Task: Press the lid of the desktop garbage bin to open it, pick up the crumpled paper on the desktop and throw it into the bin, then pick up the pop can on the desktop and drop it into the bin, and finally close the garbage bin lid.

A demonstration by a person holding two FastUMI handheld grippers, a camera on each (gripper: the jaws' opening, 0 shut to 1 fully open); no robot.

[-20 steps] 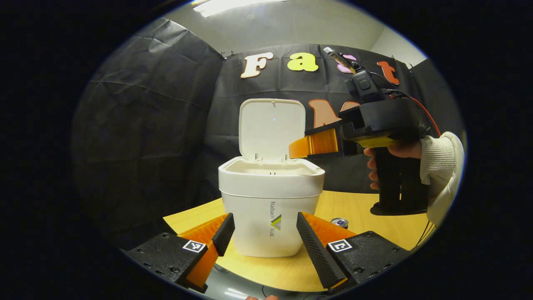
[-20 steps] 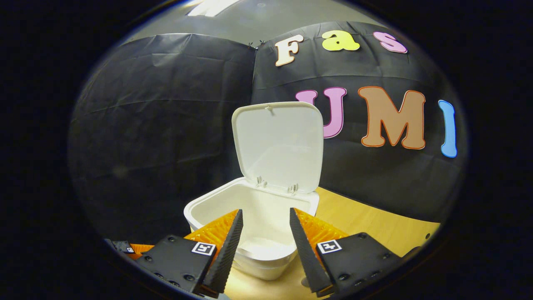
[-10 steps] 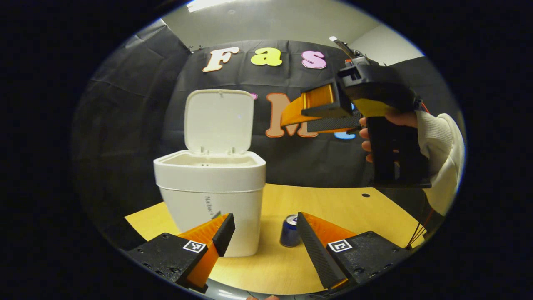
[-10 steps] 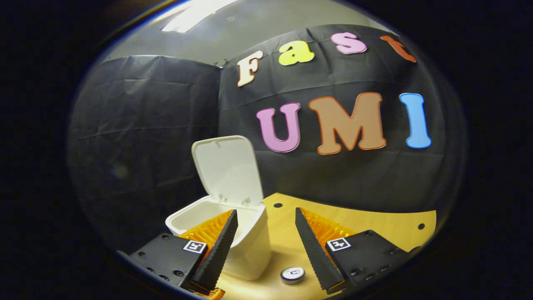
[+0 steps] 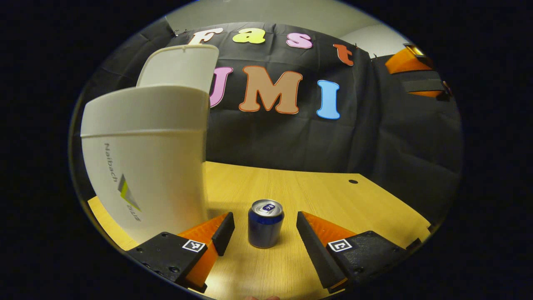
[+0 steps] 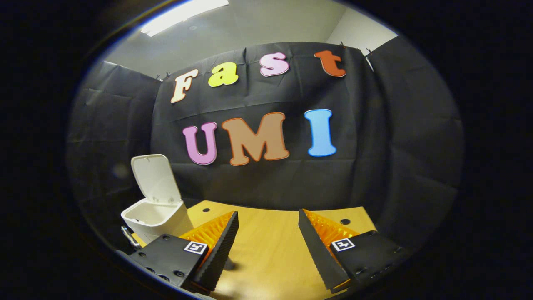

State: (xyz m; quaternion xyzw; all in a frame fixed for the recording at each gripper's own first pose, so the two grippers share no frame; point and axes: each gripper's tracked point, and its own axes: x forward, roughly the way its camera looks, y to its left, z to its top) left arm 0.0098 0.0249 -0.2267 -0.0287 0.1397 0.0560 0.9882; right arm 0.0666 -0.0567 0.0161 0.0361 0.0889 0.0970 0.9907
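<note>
The left gripper (image 5: 265, 227) has swung toward the can (image 5: 265, 223) and come down low over the table (image 5: 316, 196). Half a second ago the can was small and sat close to the right finger. Now it looks bigger and stands upright in the gap between the two fingers. The fingers are wide apart. Neither one touches the can, and the gripper holds nothing.

The bin (image 5: 145, 158) has slid to the left side of the left gripper view and looks much larger than before. It stands just beside the left finger, and the can is near its right side. The lid (image 5: 179, 66) is up, as it was earlier.

The right gripper (image 6: 266, 237) has pulled back and turned away from the bin. A second ago the open bin was right under its fingers. Now, in the right gripper view, the bin (image 6: 156, 212) is small and far off to the left, past the left finger, with its lid (image 6: 155, 179) standing up. Bare table (image 6: 266, 233) lies between the fingers. These fingers are also wide apart and hold nothing.

In the left gripper view, a bit of the right gripper (image 5: 416, 73) shows high up on the right edge.
</note>
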